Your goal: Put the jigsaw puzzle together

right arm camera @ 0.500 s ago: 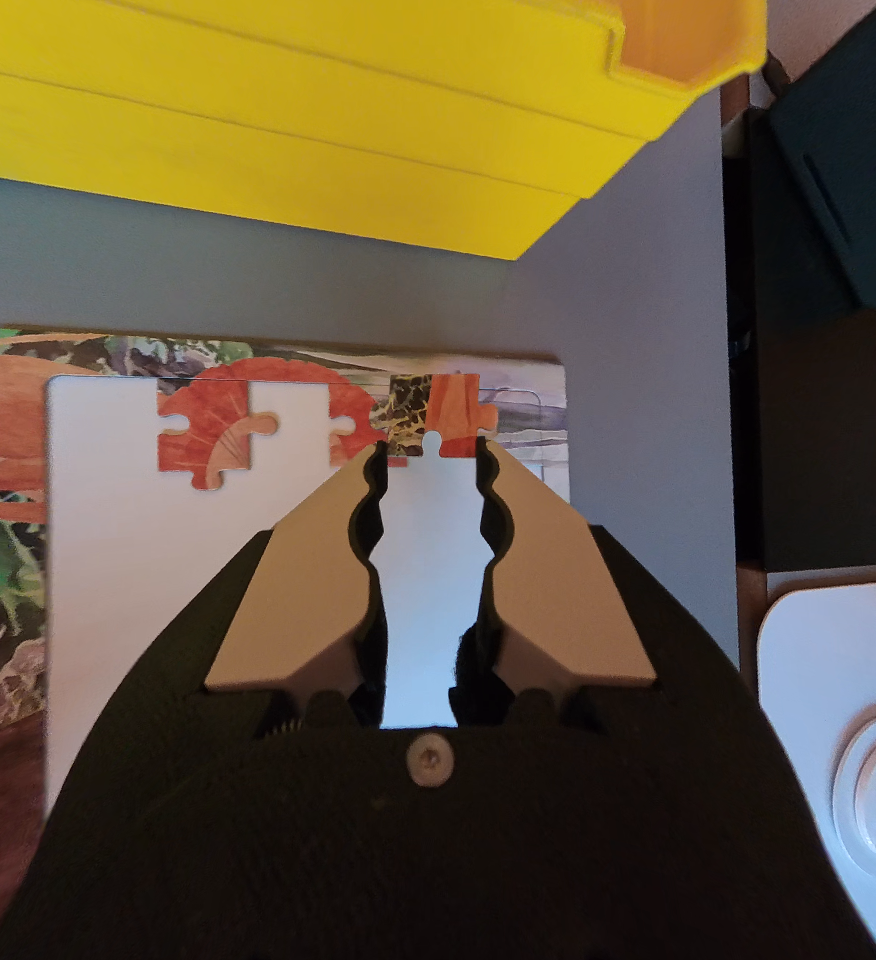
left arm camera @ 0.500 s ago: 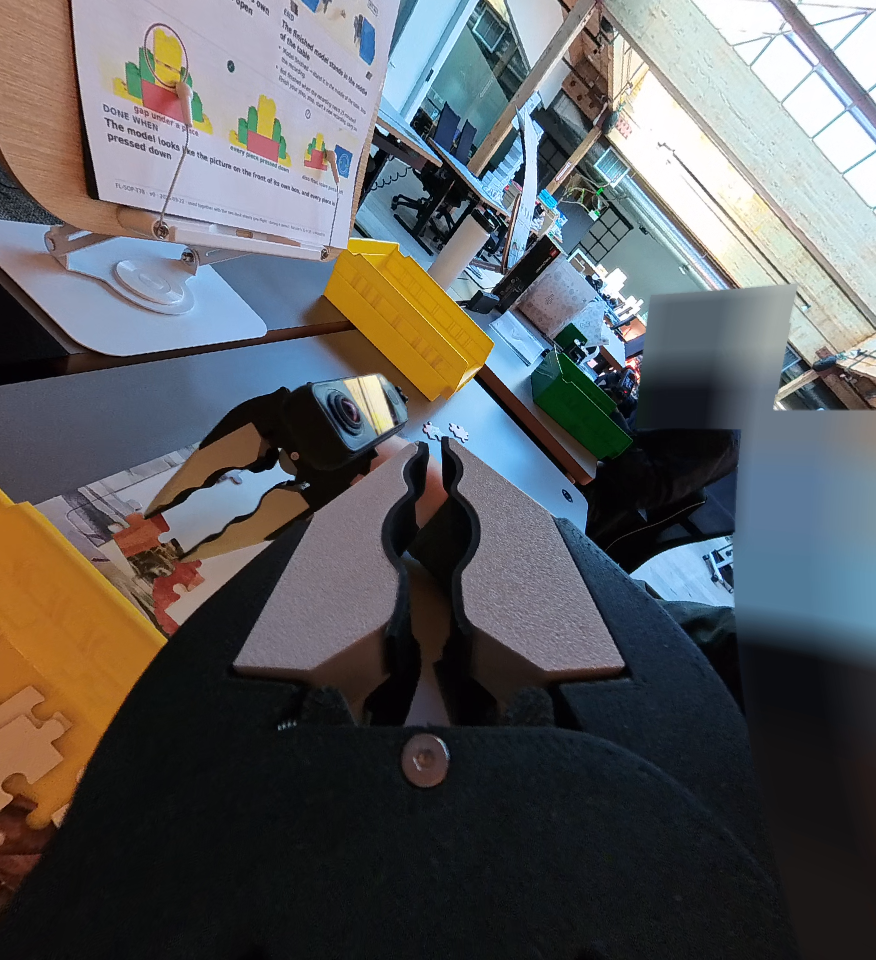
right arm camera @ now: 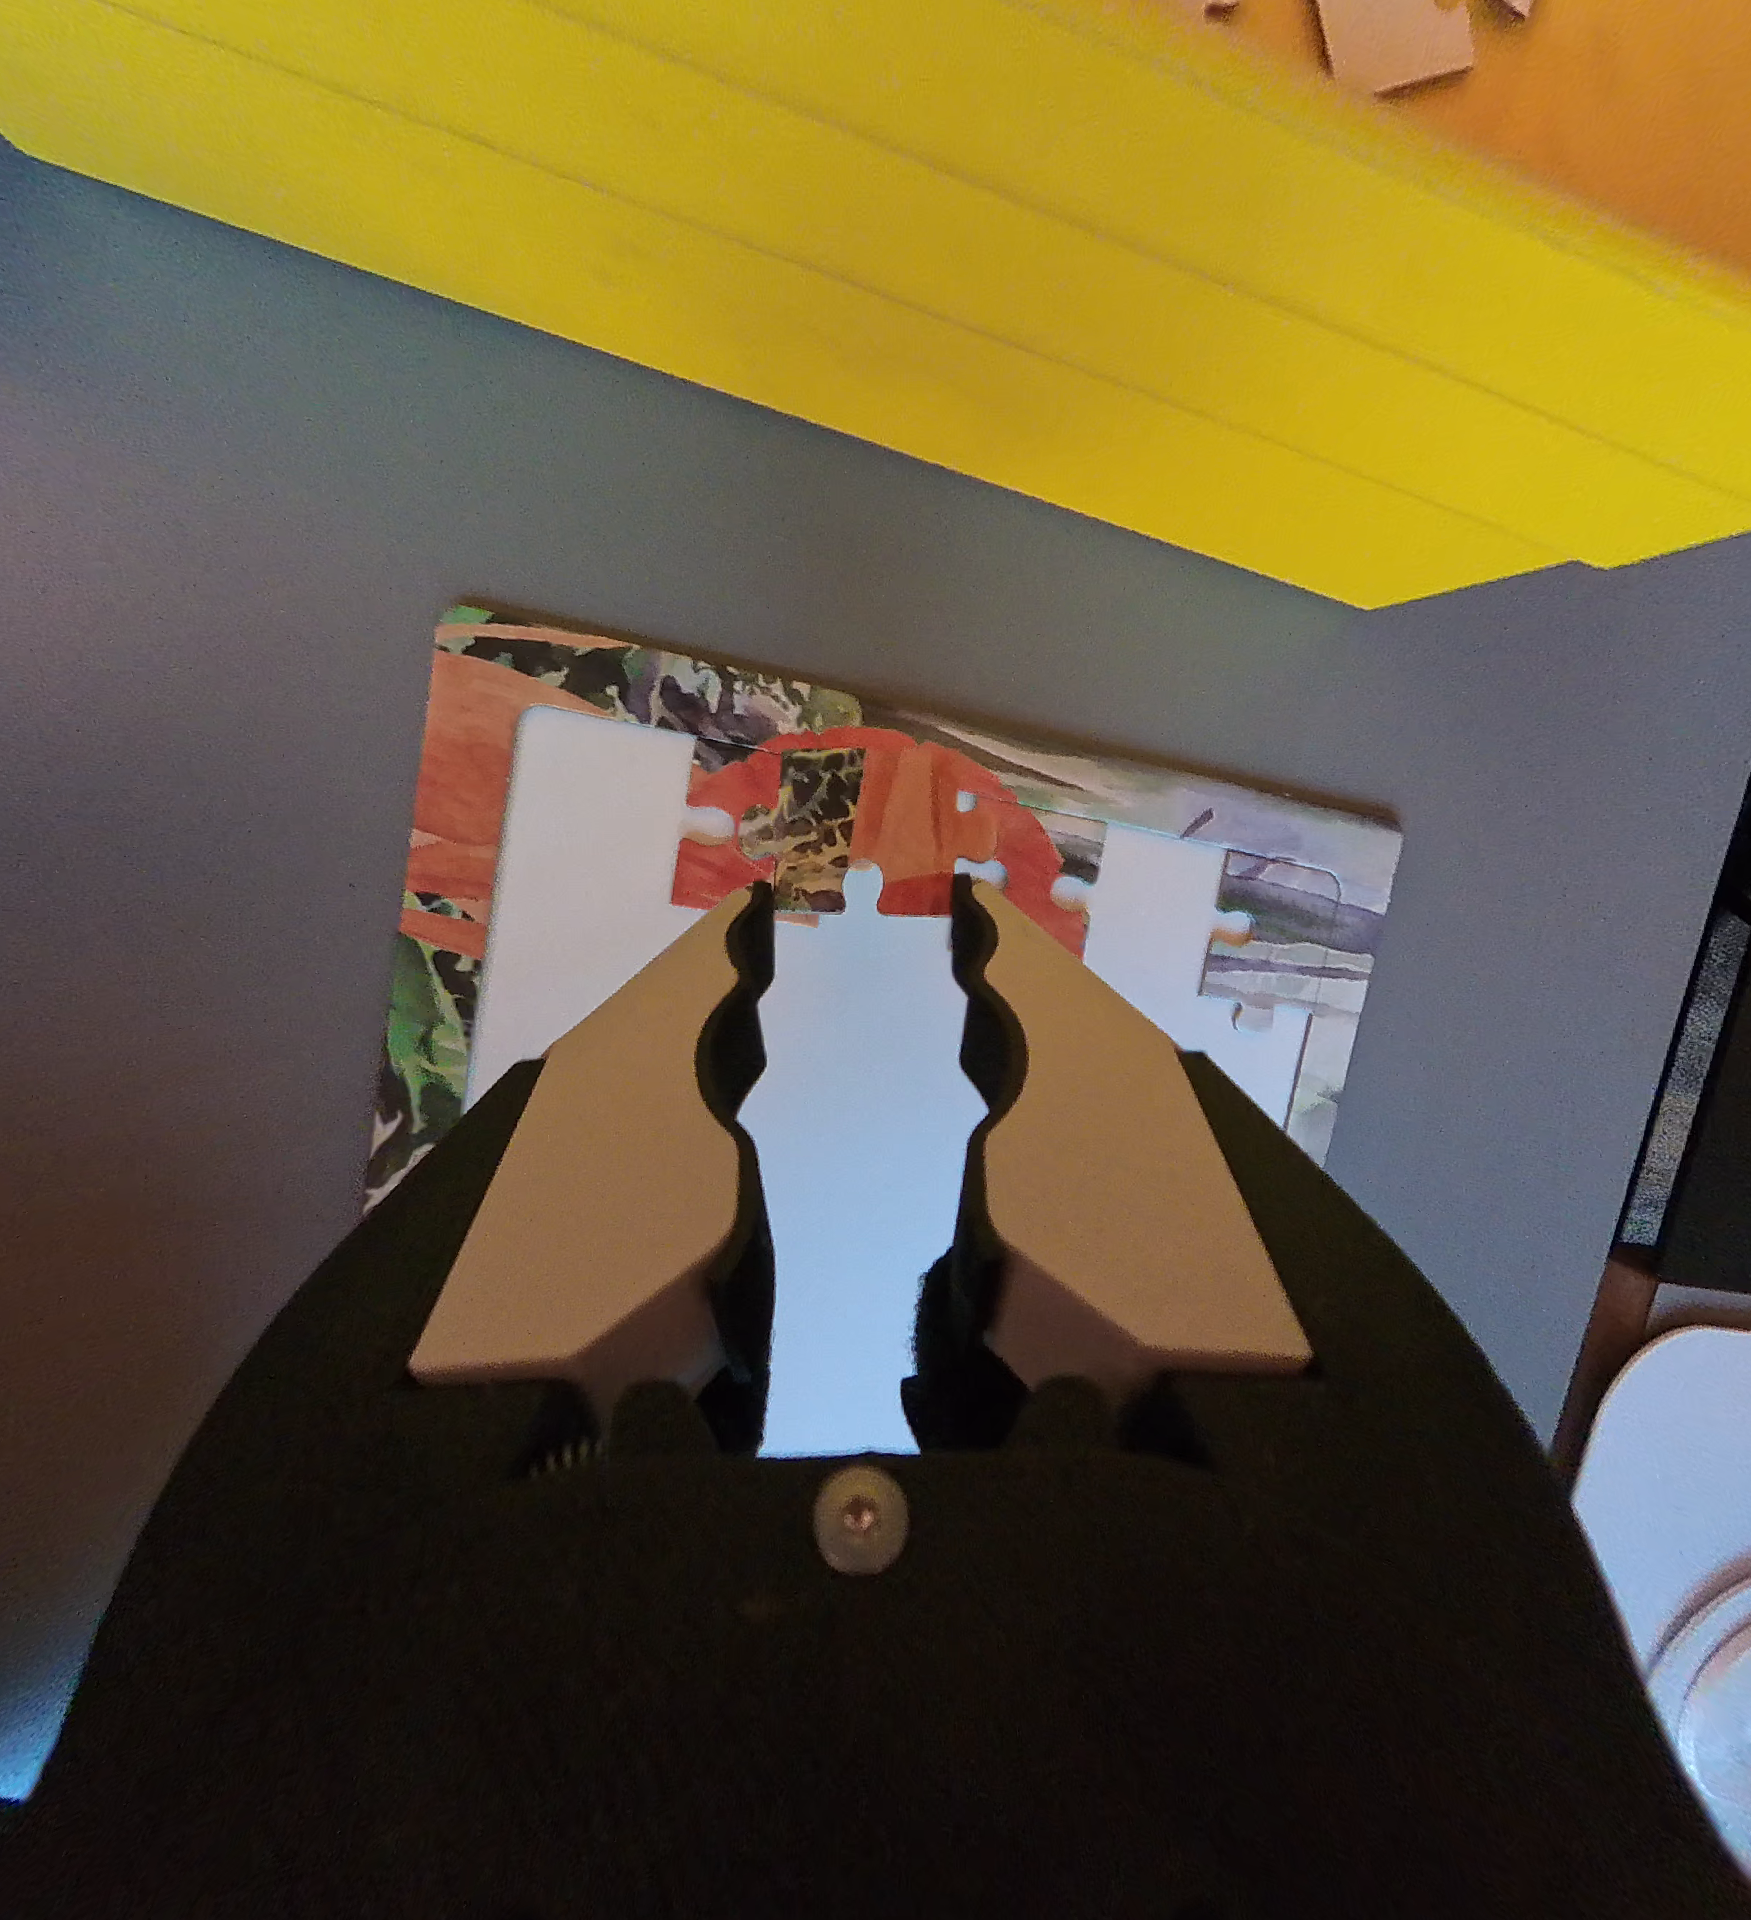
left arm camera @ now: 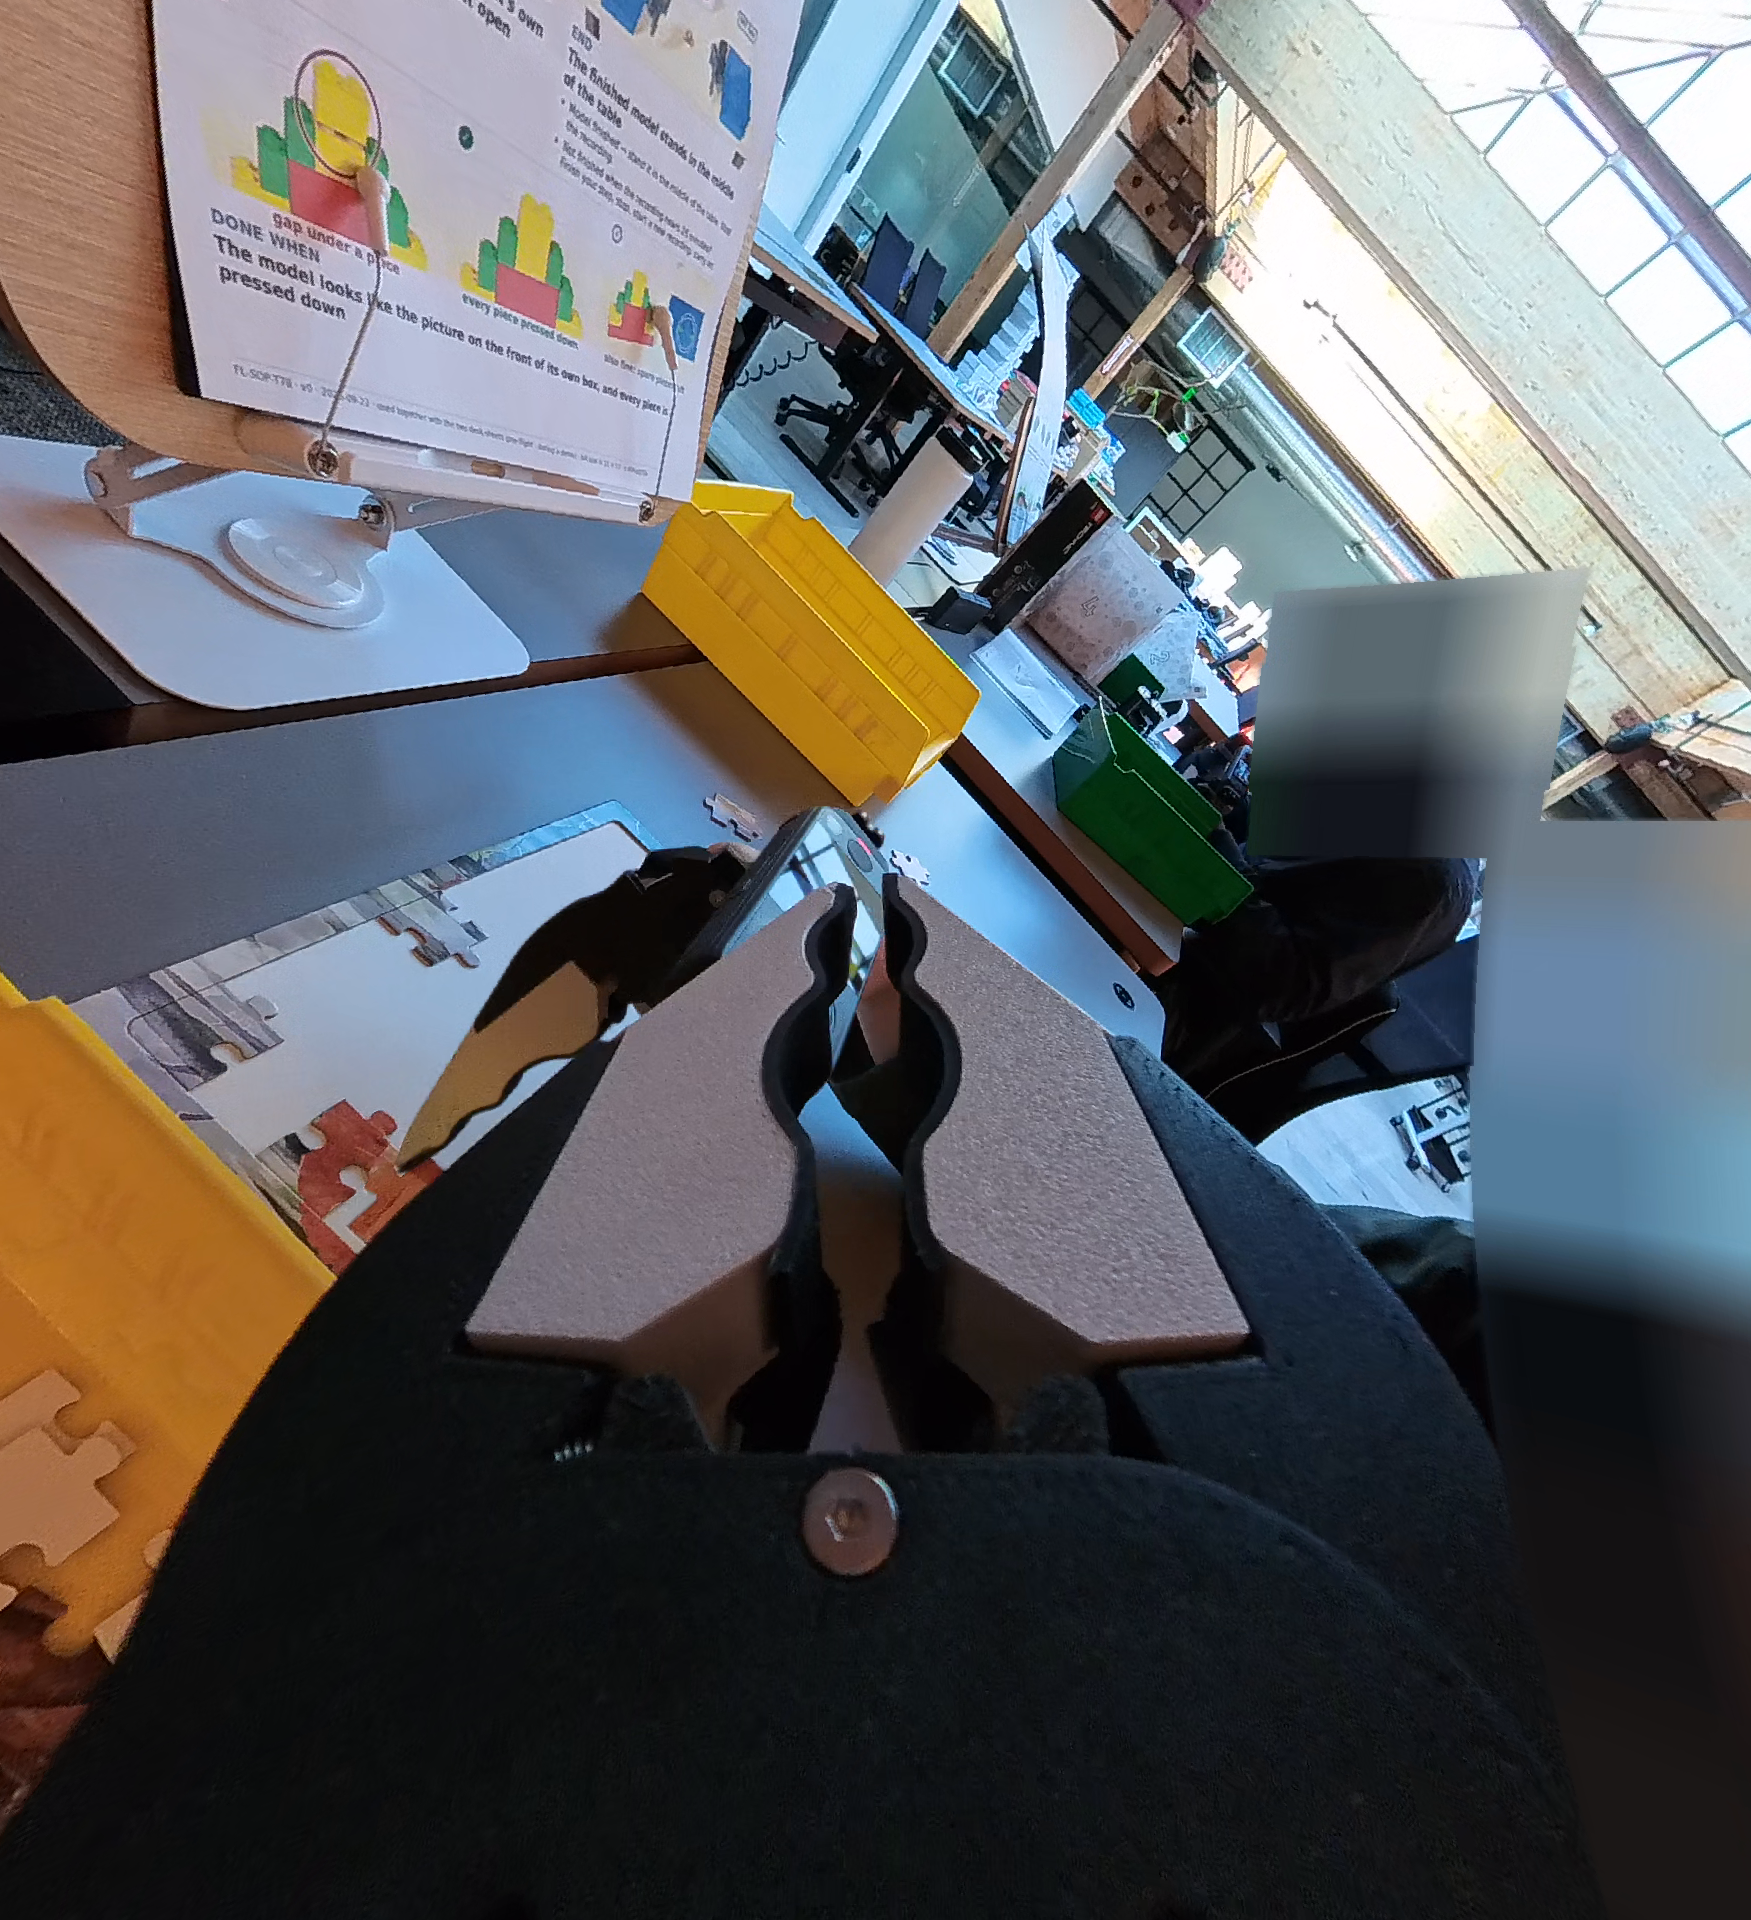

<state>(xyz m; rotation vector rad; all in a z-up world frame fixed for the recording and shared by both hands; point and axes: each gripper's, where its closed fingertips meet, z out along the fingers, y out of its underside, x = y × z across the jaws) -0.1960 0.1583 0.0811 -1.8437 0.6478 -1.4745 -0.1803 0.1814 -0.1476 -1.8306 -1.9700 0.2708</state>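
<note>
You are working on a grey bench in a large open workshop with skylights overhead. Your right gripper hangs over the puzzle tray, its fingers well apart and empty, the tips just short of the joined red and dark pieces that sit along the tray's far edge; the white tray floor shows between the fingers. Beside those pieces, more pale pieces are fitted at the tray's right end. Beyond the tray, a yellow bin lies along the bench. Your left gripper is held above the bench, tilted up, with its tips nearly together and only a narrow gap between them; nothing is caught there. Past it you can see the right gripper pointing down at the tray, its tip touching or just above a red piece. The yellow bin of loose pieces sits beside the tray on its near left, pale pieces lying back-up inside. Beyond the tray stand a second yellow bin, two stray pieces close to it, and an instruction sheet on a stand.
</note>
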